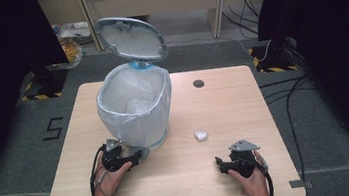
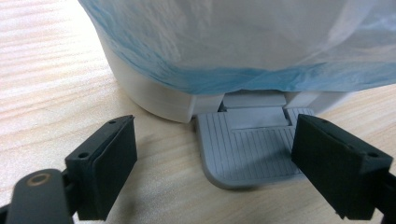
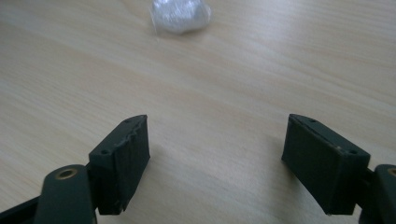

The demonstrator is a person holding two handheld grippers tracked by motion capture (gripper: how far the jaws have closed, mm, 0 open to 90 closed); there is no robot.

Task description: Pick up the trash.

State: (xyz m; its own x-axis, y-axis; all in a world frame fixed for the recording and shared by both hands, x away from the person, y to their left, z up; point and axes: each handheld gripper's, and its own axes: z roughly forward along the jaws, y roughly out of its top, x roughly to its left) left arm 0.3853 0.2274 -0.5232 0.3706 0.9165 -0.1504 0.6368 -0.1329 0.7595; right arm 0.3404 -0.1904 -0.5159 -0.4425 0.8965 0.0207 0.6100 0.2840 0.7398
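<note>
A white pedal bin [image 1: 136, 107] lined with a pale bag stands on the left half of the wooden table [image 1: 233, 101], its grey lid [image 1: 130, 38] raised. Crumpled white stuff lies inside it. My left gripper [image 1: 139, 155] sits at the bin's foot, open, its jaws on either side of the grey ribbed pedal [image 2: 247, 144]; the right jaw overlaps the pedal's edge. A small crumpled white ball [image 1: 201, 135] lies on the table right of the bin. My right gripper [image 1: 219, 164] rests low near the front edge, open and with nothing between its jaws, pointed toward the ball [image 3: 180, 16].
A round cable hole [image 1: 198, 83] is in the table's far side. Black curtains flank the table, and cables [image 1: 283, 94] run over the grey floor at the right. Bare wood lies between the ball and the right gripper [image 3: 217, 119].
</note>
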